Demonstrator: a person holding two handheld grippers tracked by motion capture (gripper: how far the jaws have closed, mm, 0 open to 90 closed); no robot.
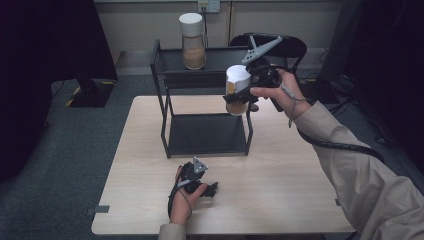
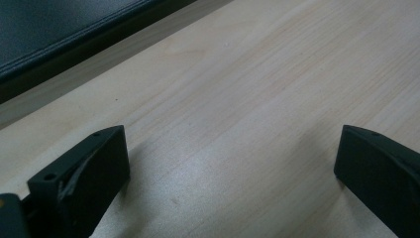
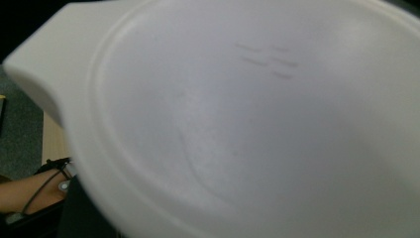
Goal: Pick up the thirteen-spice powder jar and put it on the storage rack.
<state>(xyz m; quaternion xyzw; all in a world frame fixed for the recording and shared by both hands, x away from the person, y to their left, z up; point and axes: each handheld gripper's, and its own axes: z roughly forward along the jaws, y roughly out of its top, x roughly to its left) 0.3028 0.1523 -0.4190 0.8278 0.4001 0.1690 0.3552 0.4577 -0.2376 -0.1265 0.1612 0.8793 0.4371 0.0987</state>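
Observation:
A clear jar (image 1: pixel 237 85) with a white lid and brown contents hangs in the air at the right front corner of the black two-shelf rack (image 1: pixel 161 80), level with its top shelf. My right gripper (image 1: pixel 235 98) is shut on this jar's body from the right. The jar's white lid (image 3: pixel 257 119) sits close up in the right gripper view. A second jar (image 1: pixel 193 42) of the same kind stands upright on the rack's top shelf. My left gripper (image 1: pixel 207 190) rests on the wooden table (image 1: pixel 290 190) in front of the rack, its jaws (image 2: pixel 230 136) open over bare wood.
The rack's lower shelf (image 1: pixel 207 134) holds nothing. A black chair (image 1: pixel 295 47) stands behind the table to the right. A dark stand base (image 1: pixel 92 92) sits on the floor at the left. The other hand (image 3: pixel 29 191) lies low beside the lid.

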